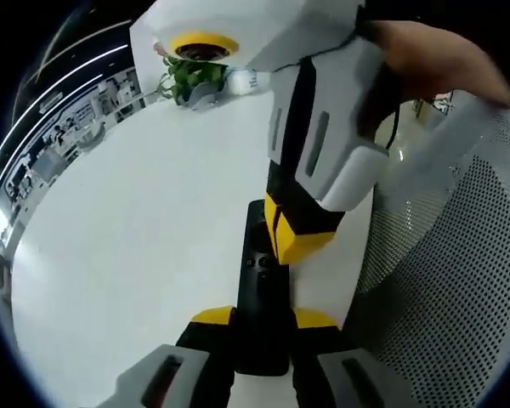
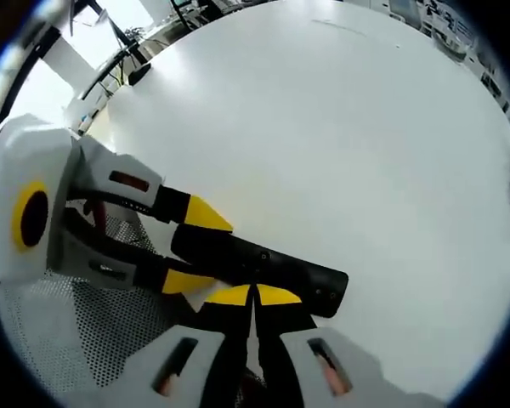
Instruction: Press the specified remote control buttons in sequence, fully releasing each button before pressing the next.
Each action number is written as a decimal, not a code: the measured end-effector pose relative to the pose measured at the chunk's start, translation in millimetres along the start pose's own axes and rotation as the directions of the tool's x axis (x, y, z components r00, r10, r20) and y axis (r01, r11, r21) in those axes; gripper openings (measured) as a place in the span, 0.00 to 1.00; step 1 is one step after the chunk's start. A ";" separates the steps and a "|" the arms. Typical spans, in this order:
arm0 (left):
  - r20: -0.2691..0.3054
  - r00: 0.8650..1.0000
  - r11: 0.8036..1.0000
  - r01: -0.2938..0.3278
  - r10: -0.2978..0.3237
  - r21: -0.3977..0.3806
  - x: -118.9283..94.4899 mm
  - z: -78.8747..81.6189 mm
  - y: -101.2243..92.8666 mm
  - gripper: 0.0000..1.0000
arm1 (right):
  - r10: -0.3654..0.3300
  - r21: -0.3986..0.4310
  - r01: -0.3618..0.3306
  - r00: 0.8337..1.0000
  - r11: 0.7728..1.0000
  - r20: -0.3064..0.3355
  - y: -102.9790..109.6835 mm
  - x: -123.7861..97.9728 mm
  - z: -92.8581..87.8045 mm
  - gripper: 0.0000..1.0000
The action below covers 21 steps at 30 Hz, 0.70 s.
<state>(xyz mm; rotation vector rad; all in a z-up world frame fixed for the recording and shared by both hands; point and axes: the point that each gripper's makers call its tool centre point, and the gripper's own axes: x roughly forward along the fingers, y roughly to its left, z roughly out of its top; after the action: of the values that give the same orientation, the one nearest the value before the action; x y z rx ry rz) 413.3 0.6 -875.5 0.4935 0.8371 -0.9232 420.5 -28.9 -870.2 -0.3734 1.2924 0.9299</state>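
A black remote control [image 1: 259, 272] lies lengthwise on the white table [image 1: 136, 238], its near end clamped between the yellow tips of my left gripper [image 1: 263, 319]. My right gripper [image 1: 293, 238] comes down from the upper right, held by a hand [image 1: 433, 59], with its jaws together and its tips resting on the remote's upper face near the small buttons. In the right gripper view, my right gripper [image 2: 255, 295] is shut, its tips touching the remote [image 2: 314, 276]. There my left gripper [image 2: 195, 246] reaches in from the left and holds the remote by its sides.
A small potted plant [image 1: 191, 81] stands at the table's far end. A white perforated chair [image 1: 459, 272] sits close beside the table edge, also visible as the chair [image 2: 68, 331] at lower left. The wide tabletop [image 2: 323, 127] stretches beyond the remote.
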 end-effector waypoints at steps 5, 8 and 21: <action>0.011 1.000 1.000 0.004 -0.004 -0.021 0.0 0.0 0.5 0.23 | -0.008 -0.026 0.008 1.000 1.000 -0.006 0.6 0.4 -0.1 0.00; 0.017 1.000 1.000 0.008 -0.007 -0.025 0.8 0.0 0.9 0.23 | -0.002 -0.018 0.002 1.000 1.000 -0.002 0.2 0.7 -0.9 0.00; 0.017 1.000 1.000 0.007 -0.007 -0.016 2.3 -0.1 1.3 0.23 | -0.021 -0.108 0.021 1.000 0.994 -0.004 1.6 0.9 -1.2 0.00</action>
<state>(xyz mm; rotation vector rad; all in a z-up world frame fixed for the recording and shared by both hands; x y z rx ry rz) 415.1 0.2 -877.4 0.4691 0.8306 -0.9253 418.5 -28.5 -871.0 -0.4727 1.2442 0.9837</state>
